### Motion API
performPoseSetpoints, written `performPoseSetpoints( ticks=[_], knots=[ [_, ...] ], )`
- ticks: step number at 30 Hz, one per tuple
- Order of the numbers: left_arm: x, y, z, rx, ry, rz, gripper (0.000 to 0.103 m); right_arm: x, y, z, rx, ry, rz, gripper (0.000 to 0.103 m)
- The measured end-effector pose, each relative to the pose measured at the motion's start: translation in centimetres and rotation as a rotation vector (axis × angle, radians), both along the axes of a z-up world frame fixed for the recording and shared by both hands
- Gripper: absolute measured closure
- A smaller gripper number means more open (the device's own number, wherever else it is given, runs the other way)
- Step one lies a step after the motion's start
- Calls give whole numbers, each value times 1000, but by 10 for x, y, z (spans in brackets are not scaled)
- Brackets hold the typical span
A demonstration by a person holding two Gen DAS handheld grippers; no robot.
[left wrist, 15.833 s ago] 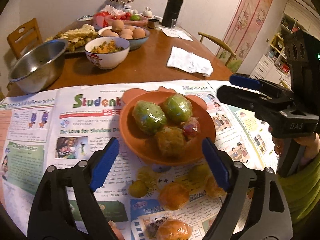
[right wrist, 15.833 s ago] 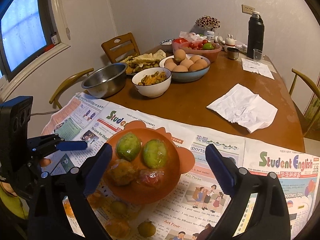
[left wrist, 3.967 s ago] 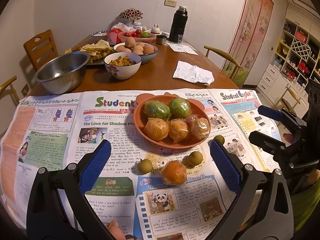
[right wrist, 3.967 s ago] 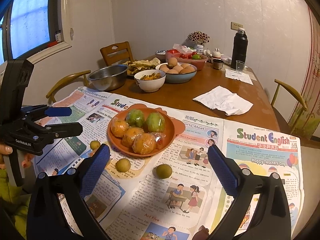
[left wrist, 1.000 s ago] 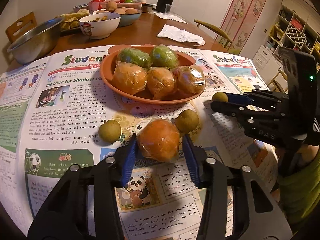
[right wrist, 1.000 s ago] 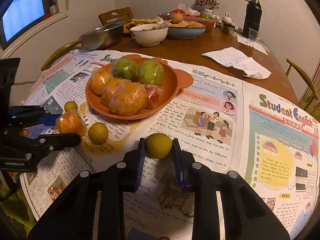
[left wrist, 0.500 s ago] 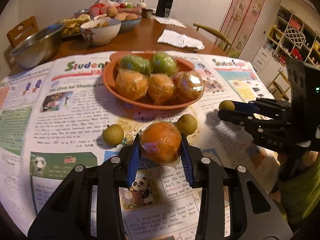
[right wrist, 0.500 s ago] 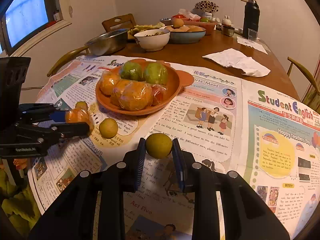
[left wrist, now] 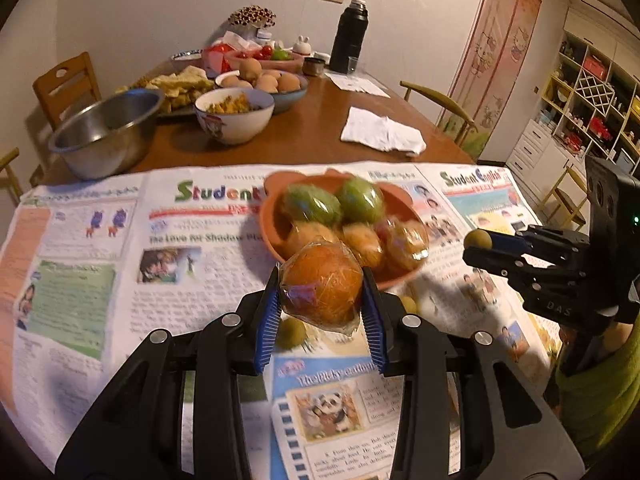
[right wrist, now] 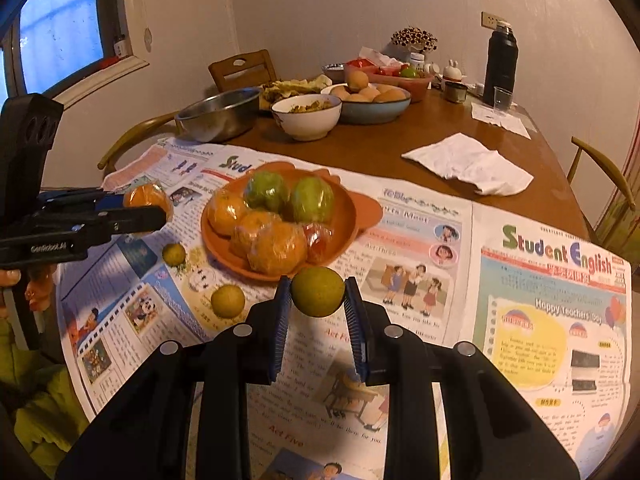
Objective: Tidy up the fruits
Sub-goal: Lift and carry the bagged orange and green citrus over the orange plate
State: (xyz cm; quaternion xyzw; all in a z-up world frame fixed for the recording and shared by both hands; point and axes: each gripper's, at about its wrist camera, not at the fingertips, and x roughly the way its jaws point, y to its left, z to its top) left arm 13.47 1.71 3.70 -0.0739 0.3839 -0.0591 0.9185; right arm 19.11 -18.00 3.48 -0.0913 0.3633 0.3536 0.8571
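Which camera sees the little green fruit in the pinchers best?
The right wrist view: the small green fruit sits big and centred between the right gripper pads. The left wrist view shows it only small at the side, partly hidden by the fingers.

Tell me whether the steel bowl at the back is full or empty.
Empty, as far as shown: the steel bowl shows only bare metal inside; its near inner wall and floor are hidden.

I'm holding wrapped orange point(left wrist: 321, 289) between my left gripper point(left wrist: 320, 316) pads, off the newspaper point(left wrist: 100, 248) | small fruit point(right wrist: 317, 291) sitting in my right gripper point(right wrist: 318, 320), just before plate point(right wrist: 344, 224) | plate lying on newspaper | two loose fruits point(right wrist: 227, 300) lying left of plate | steel bowl point(right wrist: 218, 114) sitting behind.
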Motion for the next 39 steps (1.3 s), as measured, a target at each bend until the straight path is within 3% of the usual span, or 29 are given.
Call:
performPoseSetpoints(
  ticks=[20, 39],
  knots=[
    [64, 13, -5, 34, 53, -10, 74, 39, 21, 20, 8, -32, 11, 77],
    [82, 15, -13, 16, 75, -16, 74, 62, 36, 8, -9, 18, 4, 77]
  ],
)
